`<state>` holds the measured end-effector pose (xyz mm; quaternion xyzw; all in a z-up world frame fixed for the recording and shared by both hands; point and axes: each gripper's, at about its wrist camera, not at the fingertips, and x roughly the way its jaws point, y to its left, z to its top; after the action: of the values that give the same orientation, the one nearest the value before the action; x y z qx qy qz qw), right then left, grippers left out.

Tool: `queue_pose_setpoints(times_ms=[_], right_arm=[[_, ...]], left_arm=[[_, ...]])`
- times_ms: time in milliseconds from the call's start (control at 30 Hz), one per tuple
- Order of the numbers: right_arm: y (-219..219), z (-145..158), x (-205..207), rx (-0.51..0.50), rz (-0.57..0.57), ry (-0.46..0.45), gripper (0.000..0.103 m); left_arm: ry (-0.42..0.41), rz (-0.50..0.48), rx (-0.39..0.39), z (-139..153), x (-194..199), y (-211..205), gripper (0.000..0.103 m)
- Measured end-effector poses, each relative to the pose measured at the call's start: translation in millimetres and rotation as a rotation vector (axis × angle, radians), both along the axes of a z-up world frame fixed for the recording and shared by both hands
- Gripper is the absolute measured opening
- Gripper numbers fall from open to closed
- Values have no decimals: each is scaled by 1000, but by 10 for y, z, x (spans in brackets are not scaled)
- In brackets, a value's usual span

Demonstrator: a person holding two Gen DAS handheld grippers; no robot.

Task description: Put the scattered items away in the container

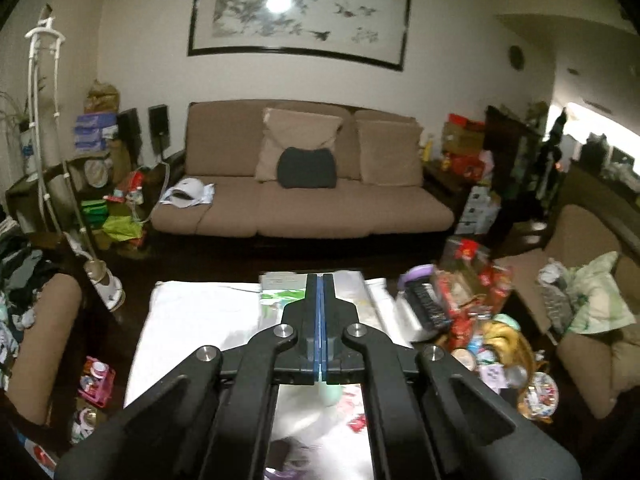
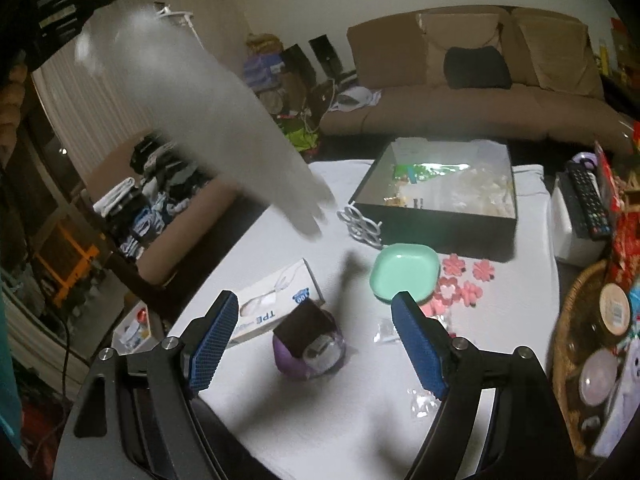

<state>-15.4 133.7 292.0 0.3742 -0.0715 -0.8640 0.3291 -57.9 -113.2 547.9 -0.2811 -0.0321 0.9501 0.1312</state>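
Observation:
My right gripper [image 2: 314,298] is open above the white-clothed table [image 2: 344,412]. Below and between its fingers sits a purple round holder with a dark brown block on it [image 2: 308,344]. Beyond lie a TPE glove box [image 2: 276,300], a mint green plate [image 2: 404,272], pink flower pieces [image 2: 460,284] and a white openwork stand [image 2: 360,220]. The black open box [image 2: 432,224] stands at the back with packets inside. My left gripper [image 1: 320,280] is shut. In the right wrist view it is high at the top left, with a blurred translucent white bag [image 2: 208,108] hanging from it.
A remote [image 2: 588,196] lies on a white box at the right edge, beside a wicker basket [image 2: 576,320] full of jars. Small clear packets [image 2: 424,400] lie near my right finger. A brown sofa [image 1: 304,204] is behind and an armchair with clothes [image 2: 160,192] is left.

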Motion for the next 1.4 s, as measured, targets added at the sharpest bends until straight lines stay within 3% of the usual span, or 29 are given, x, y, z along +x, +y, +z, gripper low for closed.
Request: queue_pose_setpoints(times_ms=[100,233,400,433,533,633,700,800,900,1067,1167,1400], right_arm=[[185,-85,88,-30,-20,-25,84],[326,-365,139,-21,-51,-86,84],[382,-733,234,34,-64,-136,84],[384,-812,247,40,-64,-145,84],[390,-1012,264,50,-62,-170,84],[328,-1200,288,69,-41,-187,84],[264,-1282,271,90,-27,-195,84],[154,-1417,234,103,-9,-225,84],[56,-1537,166,65,-5,-271,84],[-68,-1685,56,-26,-17,-350,84],[-171,-1729,-8,-65,-25,-387,84],[-426,-1872,-340,-128,-63,-472,84]], left_arm=[[-6,-20,-35,-9,106,254,0],[-81,4,-141,-462,72,465,0],[-196,50,-216,-1428,33,296,4],[-217,54,-222,-1622,72,235,9],[-287,68,-223,-2287,301,30,42],[-330,66,-250,-2979,689,-86,47],[-377,58,-279,-3504,1012,-115,56],[-477,48,-243,-4152,1410,-156,58],[-522,41,-209,-4559,1706,-123,58],[-523,6,-264,-4800,1931,42,71],[-516,0,-316,-4851,1920,89,72],[-469,-45,-295,-4774,1970,204,74]])
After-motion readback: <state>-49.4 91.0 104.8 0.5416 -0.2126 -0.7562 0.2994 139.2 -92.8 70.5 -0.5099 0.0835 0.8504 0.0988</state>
